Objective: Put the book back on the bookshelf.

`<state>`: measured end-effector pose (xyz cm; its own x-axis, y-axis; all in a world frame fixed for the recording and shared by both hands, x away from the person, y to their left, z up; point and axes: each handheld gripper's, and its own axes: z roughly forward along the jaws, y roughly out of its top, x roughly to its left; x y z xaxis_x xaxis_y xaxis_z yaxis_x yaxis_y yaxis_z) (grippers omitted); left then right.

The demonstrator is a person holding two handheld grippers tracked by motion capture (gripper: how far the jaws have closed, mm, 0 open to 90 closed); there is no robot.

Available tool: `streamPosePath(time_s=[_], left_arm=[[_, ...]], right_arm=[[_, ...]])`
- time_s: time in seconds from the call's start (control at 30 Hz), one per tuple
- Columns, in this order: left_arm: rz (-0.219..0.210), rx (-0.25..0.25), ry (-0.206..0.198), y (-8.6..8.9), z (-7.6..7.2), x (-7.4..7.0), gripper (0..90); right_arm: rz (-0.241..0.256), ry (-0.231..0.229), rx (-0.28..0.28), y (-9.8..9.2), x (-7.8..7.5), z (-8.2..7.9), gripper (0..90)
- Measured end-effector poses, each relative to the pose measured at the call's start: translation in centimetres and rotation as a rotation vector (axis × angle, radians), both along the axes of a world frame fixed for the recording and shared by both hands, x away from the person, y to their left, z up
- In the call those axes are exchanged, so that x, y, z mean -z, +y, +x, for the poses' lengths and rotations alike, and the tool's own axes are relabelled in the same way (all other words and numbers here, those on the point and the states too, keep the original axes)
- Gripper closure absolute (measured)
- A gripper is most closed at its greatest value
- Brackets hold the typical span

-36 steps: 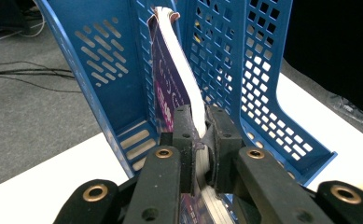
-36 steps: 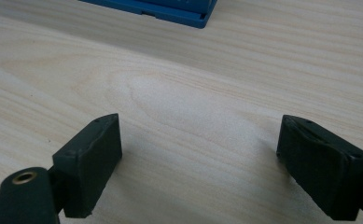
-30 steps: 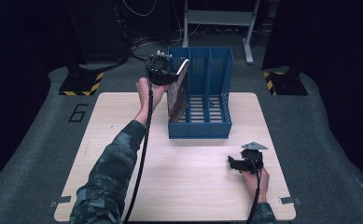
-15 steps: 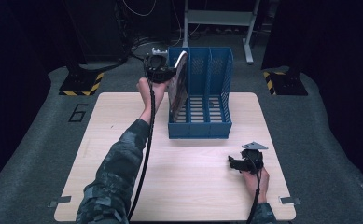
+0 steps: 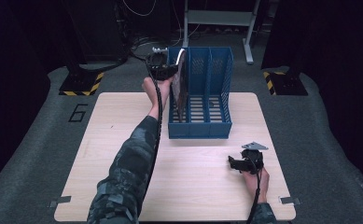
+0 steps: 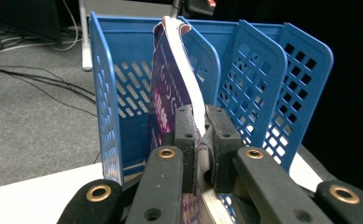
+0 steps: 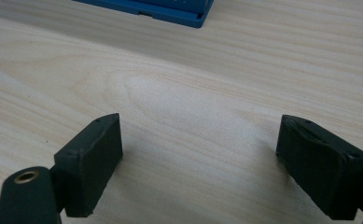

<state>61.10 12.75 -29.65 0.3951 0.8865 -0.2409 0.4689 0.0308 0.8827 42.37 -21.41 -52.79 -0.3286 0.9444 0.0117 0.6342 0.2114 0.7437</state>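
Note:
A blue three-slot file rack (image 5: 216,70) stands at the table's far middle. A thin purple-covered book (image 5: 181,84) stands upright in the rack's leftmost slot, leaning slightly. My left gripper (image 5: 169,69) is held high at the rack's left wall, shut on the book's top edge. In the left gripper view the jaws pinch the book (image 6: 167,93) by its white page edge, with the rack's dividers (image 6: 258,79) behind. My right gripper (image 5: 234,164) rests low over the table near the right front, open, with bare wood between its fingers (image 7: 93,158).
The wooden table (image 5: 123,121) has free room left of and in front of the rack. A corner of the rack's base (image 7: 179,11) lies ahead of the right gripper. Cables and a metal stand sit on the grey floor beyond the table.
My left gripper has carried the book rightward and back, bringing it from a tilt at the rack's left wall to standing inside the leftmost slot. The right gripper has stayed put.

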Motion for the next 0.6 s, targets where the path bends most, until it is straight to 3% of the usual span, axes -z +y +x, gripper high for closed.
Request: streamPosePath(time_s=[0.33, 0.6], left_arm=[[-0.106, -0.076, 0.003, 0.4, 0.7, 1.5, 84.6], [-0.132, -0.103, -0.006, 0.7, 1.0, 2.0, 84.2]], right_arm=[[0.000, 0.000, 0.000, 0.0, 0.0, 0.0, 14.1], [0.001, 0.000, 0.000, 0.0, 0.0, 0.0, 14.2]])
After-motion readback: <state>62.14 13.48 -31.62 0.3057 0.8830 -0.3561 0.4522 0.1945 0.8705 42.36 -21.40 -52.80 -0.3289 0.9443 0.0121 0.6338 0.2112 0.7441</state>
